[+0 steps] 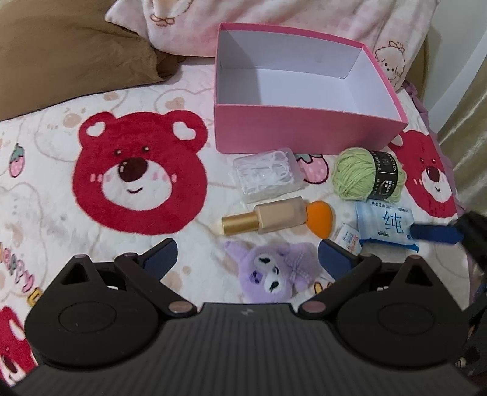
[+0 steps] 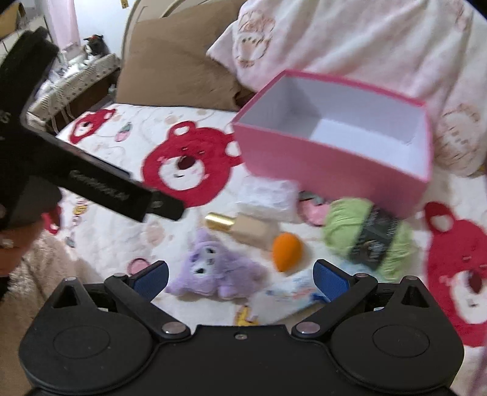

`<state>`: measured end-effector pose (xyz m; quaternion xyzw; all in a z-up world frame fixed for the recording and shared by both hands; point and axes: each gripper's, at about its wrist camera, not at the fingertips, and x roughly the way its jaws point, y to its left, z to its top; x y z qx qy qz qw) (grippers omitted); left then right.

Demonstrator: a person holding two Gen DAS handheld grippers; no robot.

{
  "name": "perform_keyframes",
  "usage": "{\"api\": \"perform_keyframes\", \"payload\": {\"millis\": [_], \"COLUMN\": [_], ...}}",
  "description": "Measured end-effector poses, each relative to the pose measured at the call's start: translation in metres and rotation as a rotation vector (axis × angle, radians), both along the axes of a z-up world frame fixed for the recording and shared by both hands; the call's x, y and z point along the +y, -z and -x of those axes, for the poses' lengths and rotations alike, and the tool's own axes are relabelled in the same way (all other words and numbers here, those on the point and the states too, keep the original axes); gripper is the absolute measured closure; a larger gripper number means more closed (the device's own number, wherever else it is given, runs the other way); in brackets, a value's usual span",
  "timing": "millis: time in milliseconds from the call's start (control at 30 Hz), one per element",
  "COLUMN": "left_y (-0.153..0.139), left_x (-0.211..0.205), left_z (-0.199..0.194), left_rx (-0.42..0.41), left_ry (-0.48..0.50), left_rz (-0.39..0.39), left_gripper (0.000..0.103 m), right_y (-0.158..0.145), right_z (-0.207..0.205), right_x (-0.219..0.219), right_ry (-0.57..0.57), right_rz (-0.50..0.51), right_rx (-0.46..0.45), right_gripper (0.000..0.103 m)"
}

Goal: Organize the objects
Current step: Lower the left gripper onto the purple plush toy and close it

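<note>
An empty pink box point(image 1: 304, 131) point(image 2: 328, 164) stands on the bed. In front of it lie a clear plastic case point(image 1: 268, 173) point(image 2: 268, 198), green yarn point(image 1: 362, 176) point(image 2: 341, 231), a gold-capped foundation bottle point(image 1: 268, 217) point(image 2: 243, 230), an orange sponge point(image 1: 319, 217) point(image 2: 286, 251), a blue wipes pack point(image 1: 383, 225) point(image 2: 292, 292) and a purple plush point(image 1: 274, 271) point(image 2: 210, 271). My left gripper point(image 1: 248, 259) is open just before the plush. My right gripper point(image 2: 242, 278) is open over the plush and wipes; one of its fingers point(image 1: 432, 233) shows above the wipes pack.
The bed cover point(image 1: 91, 231) carries red bear faces. A brown pillow point(image 1: 61, 54) point(image 2: 176, 61) and a pink-white blanket point(image 1: 274, 15) point(image 2: 380, 45) lie behind the box. The left gripper's body point(image 2: 91, 182) crosses the right view's left side. The bed's right edge point(image 1: 438, 134) is close.
</note>
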<state>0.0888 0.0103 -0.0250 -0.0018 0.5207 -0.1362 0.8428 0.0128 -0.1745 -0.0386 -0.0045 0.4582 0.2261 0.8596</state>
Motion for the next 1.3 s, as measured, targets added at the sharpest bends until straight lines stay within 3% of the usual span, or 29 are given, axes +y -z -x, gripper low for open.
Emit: {"api": "perform_keyframes", "payload": {"millis": [233, 300, 433, 567, 733, 1133, 1200, 1233, 1300], "left_y": [0.031, 0.044, 0.069, 0.080, 0.093, 0.107, 0.109, 0.108, 0.103], "left_x": [-0.010, -0.005, 0.002, 0.005, -0.001, -0.005, -0.006, -0.007, -0.009], "left_z": [-0.016, -0.016, -0.014, -0.013, -0.011, -0.008, -0.008, -0.008, -0.005], "left_rx": [0.035, 0.072, 0.124, 0.146, 0.179, 0.204, 0.207, 0.208, 0.187], "left_ry": [0.069, 0.049, 0.048, 0.034, 0.042, 0.005, 0.006, 0.015, 0.048], "left_rz": [0.023, 0.057, 0.065, 0.077, 0.084, 0.110, 0.128, 0.142, 0.139], "left_gripper": [0.004, 0.008, 0.027, 0.029, 0.039, 0.039, 0.047, 0.056, 0.056], "right_y": [0.049, 0.059, 0.080, 0.099, 0.109, 0.125, 0.126, 0.126, 0.123], "right_z": [-0.016, -0.019, -0.025, -0.029, -0.027, -0.026, -0.026, -0.025, -0.023], "right_x": [0.019, 0.023, 0.032, 0.035, 0.049, 0.059, 0.059, 0.059, 0.058], "right_ry": [-0.048, -0.050, -0.059, -0.033, -0.060, -0.027, -0.012, -0.005, 0.016], "right_rz": [-0.100, -0.110, -0.094, -0.078, -0.010, 0.073, 0.068, 0.062, 0.043], "right_rx": [0.090, 0.088, 0.113, 0.163, 0.141, 0.134, 0.125, 0.119, 0.107], "right_gripper": [0.005, 0.005, 0.005, 0.005, 0.005, 0.004, 0.006, 0.009, 0.013]}}
